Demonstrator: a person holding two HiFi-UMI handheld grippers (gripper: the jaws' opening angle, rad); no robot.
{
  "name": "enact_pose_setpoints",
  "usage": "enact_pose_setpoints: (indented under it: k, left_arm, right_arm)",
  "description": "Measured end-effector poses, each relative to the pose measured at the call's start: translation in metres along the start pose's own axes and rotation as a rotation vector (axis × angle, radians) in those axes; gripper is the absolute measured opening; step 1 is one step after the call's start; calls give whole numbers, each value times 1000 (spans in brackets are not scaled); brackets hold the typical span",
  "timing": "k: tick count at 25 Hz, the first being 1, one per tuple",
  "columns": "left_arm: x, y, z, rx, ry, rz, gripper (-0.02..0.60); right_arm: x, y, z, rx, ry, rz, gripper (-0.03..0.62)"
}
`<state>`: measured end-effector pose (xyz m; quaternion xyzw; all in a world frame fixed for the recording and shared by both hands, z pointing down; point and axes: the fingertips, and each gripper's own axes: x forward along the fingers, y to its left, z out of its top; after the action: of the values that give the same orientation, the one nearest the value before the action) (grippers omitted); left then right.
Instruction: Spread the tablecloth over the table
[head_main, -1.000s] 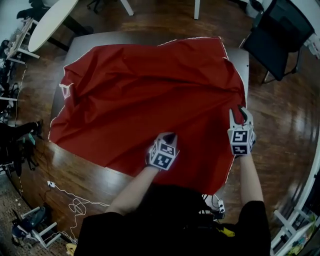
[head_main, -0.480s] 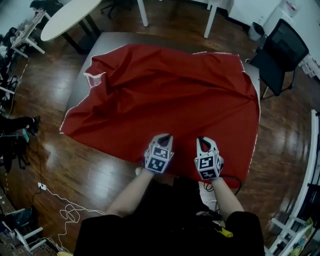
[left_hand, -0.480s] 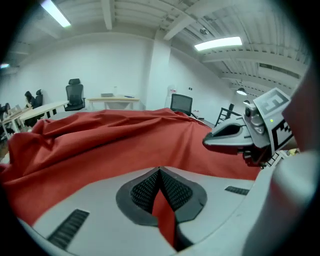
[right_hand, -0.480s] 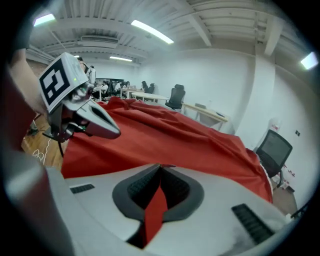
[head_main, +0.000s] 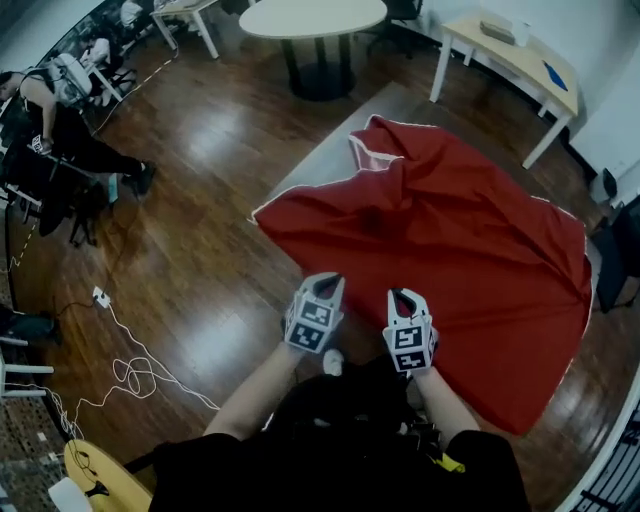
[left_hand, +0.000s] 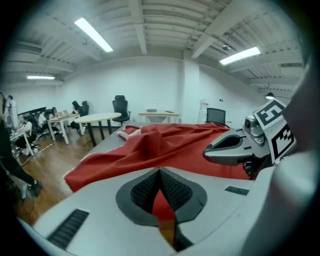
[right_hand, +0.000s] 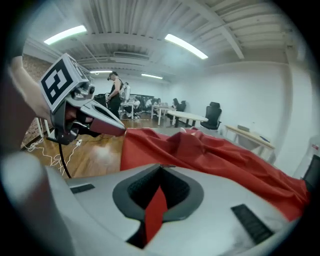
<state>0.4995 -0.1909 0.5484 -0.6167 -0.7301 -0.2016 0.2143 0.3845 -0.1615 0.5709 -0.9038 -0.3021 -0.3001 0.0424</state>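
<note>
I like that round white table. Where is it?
In the head view, the round white table stands at the top centre, beyond the red tablecloth, left of the light desk.

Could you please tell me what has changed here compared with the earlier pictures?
The right gripper has moved from the tablecloth's right corner to beside the left gripper; both now clamp its near edge. The person has stepped round the table, dragging the cloth, which has bunched into higher folds. Unchanged: the left gripper keeps its hold, and the cloth is still not flat.
</note>
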Motion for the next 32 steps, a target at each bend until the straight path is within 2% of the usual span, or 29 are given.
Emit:
enact_pose_setpoints:
  k: [4, 9, 12, 15, 17, 20, 24, 27, 30, 32]
  left_arm:
    - [-36, 83, -24, -52, 17, 123, 2]
    - [-43, 178, -50, -106, 67, 237, 2]
    - [-29, 227, -58, -129, 108, 252, 2]
    - [0, 268, -40, -121, 130, 221, 2]
    - [19, 289, -18, -94, 124, 188, 2]
    - [58, 311, 14, -41, 94, 114, 2]
    - [99, 320, 54, 41, 77, -5, 2]
    - [133, 304, 86, 90, 74, -170, 3]
    - [171, 277, 104, 155, 96, -364, 3]
    - [190, 272, 110, 198, 128, -461, 3]
  right_arm:
    - [54, 47, 23, -35, 23, 85, 6]
    - [134, 97, 42, -89, 55, 187, 6]
    - [176, 124, 58, -56, 73, 234, 6]
    - [212, 127, 90, -22, 75, 243, 6]
    - [232, 127, 112, 12, 73, 245, 6]
    - [262, 124, 123, 72, 114, 234, 6]
    - [271, 116, 141, 57, 162, 179, 6]
    - [267, 98, 139, 116, 231, 68, 6]
    - [268, 73, 118, 221, 301, -93, 6]
    - [274, 70, 109, 315, 318, -176, 6]
